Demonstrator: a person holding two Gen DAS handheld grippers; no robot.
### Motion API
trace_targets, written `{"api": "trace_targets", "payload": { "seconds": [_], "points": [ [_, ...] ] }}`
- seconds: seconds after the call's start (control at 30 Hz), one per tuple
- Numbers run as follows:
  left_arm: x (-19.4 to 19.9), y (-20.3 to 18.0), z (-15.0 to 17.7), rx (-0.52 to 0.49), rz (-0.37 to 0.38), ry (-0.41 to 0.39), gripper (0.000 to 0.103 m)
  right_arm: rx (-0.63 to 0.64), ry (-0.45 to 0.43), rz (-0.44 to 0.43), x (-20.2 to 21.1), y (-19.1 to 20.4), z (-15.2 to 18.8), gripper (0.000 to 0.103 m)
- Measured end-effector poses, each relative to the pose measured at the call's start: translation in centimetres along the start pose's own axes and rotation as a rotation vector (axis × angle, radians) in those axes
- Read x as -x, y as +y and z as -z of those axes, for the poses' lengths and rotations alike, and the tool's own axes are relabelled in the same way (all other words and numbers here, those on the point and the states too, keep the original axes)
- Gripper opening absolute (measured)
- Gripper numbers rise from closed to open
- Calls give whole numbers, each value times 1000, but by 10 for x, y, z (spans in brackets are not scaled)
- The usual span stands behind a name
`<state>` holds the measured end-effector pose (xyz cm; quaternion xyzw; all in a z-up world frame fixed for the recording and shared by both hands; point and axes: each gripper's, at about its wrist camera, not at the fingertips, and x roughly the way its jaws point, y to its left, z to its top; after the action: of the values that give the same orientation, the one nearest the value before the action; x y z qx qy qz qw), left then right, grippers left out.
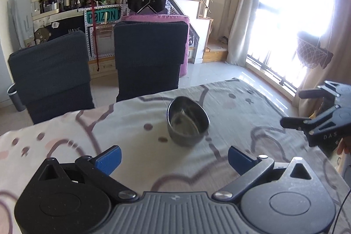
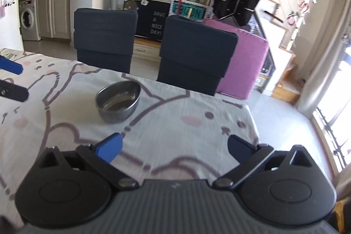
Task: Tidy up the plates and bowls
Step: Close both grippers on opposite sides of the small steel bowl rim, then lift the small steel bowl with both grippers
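bowl: one steel bowl [image 1: 188, 122] sits upright near the middle of the table [image 1: 252, 106], closer to the far edge where the two dark chairs [image 2: 105, 38] are pushed in. Looks like there might be something flat nested inside, a plate or just a reflection, too blurry to say.
handling: my guess is it's light, rigid and kinda slippery, thin metal wall. Won't break, but it could skate on the cloth or squirt out of a loose pinch. Best bet is pinching the rim, one finger inside, one outside.
left claw [image 1: 174, 159]: wide open, nothing in it, bowl just ahead of the blue pads.
right claw [image 2: 174, 146]: also wide open and empty, bowl ahead and off to its left.
room: printed tablecloth [image 2: 186, 115] is bare all around the bowl, so plenty of space. Watch the table's right edge on the window side, floor drops off there.
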<state>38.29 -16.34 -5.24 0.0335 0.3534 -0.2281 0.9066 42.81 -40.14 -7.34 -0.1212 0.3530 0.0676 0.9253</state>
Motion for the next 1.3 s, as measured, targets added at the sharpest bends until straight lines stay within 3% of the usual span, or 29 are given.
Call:
{"api": "trace_targets", "payload": {
  "seconds": [0.13,0.37,0.47,0.67,0.8,0.9,1.1,1.3],
  "points": [
    [-36,5,-13,-4,5,2,87,-25,18,-56,-46,-14,-22,103],
    [-88,25,-21,103,71,44,58,-83,87,-217,-111,-16,-46,102],
    [-103,26,-19,111,104,58,53,-182,120,-314,-134,-14,-48,88],
    [-122,28,-18,143,118,71,34,-185,179,-354,-168,7,-57,51],
    [-130,32,-17,164,103,86,22,-167,202,-352,-169,20,-53,30],
    [-133,33,-17,177,115,95,13,-148,208,-337,-170,30,-53,20],
    [-123,24,-18,170,99,86,7,-136,188,-289,-155,37,-51,15],
    [-87,-2,-25,164,121,46,5,-141,151,-237,-107,33,-49,15]
  ]
}}
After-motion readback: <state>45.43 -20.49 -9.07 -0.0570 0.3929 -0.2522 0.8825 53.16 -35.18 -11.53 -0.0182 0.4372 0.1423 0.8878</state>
